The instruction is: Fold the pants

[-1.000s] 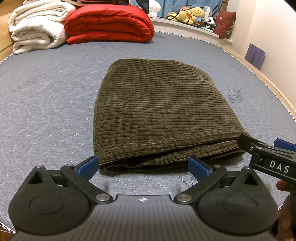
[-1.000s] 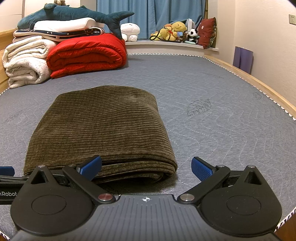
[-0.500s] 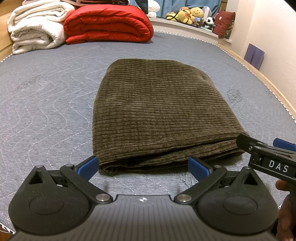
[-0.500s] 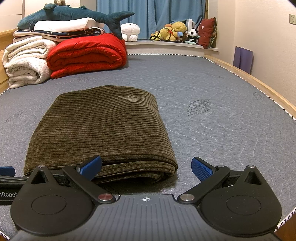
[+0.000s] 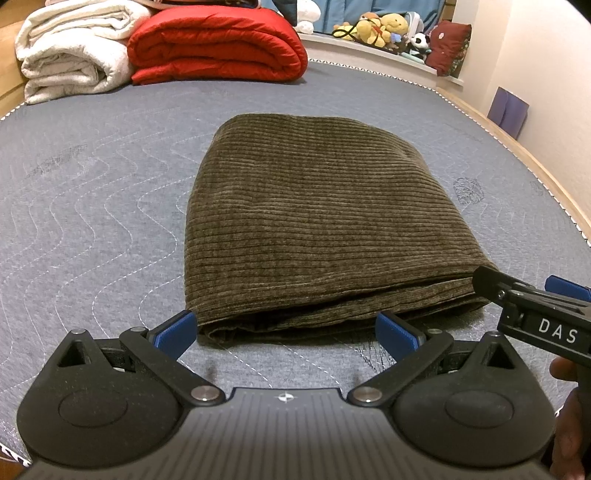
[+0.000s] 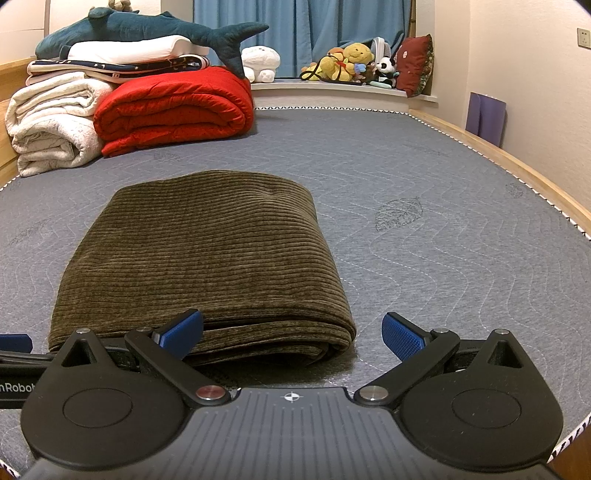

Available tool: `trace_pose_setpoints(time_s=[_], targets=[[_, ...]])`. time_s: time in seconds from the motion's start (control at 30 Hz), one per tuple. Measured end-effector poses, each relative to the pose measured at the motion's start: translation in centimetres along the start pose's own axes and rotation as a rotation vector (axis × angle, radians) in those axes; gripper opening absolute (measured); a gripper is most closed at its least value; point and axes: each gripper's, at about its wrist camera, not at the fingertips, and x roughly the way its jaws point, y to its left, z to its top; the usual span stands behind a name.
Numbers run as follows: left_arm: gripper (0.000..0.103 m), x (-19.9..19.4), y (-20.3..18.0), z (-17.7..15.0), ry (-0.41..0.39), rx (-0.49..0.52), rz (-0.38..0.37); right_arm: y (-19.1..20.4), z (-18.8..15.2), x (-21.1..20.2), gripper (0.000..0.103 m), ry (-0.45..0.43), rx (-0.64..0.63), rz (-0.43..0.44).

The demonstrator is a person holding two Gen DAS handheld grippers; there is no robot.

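The olive-brown corduroy pants (image 5: 317, 221) lie folded into a compact stack on the grey quilted mattress (image 5: 92, 229); they also show in the right wrist view (image 6: 207, 258). My left gripper (image 5: 284, 330) is open and empty just in front of the stack's near left edge. My right gripper (image 6: 291, 334) is open and empty at the stack's near right corner, its left finger resting against the folded edge. The right gripper's body shows at the right of the left wrist view (image 5: 535, 317).
A red quilt (image 6: 173, 107), white blankets (image 6: 51, 122) and a plush shark (image 6: 147, 29) are piled at the far left. Stuffed toys (image 6: 351, 62) sit on the far ledge. The wooden bed rim (image 6: 517, 170) runs along the right.
Nothing has visibly moved apart from a slight shift of the left wrist view; both grippers stay open by the folded pants.
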Motion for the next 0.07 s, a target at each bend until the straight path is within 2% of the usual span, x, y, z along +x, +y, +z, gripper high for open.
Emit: trace_pose_setpoints(time_s=[0.07], targets=[[0.103, 0.1, 0.17, 0.06, 0.002, -0.002, 0.002, 0.01, 0.0, 0.0, 0.102, 0.0, 0.0, 0.001]])
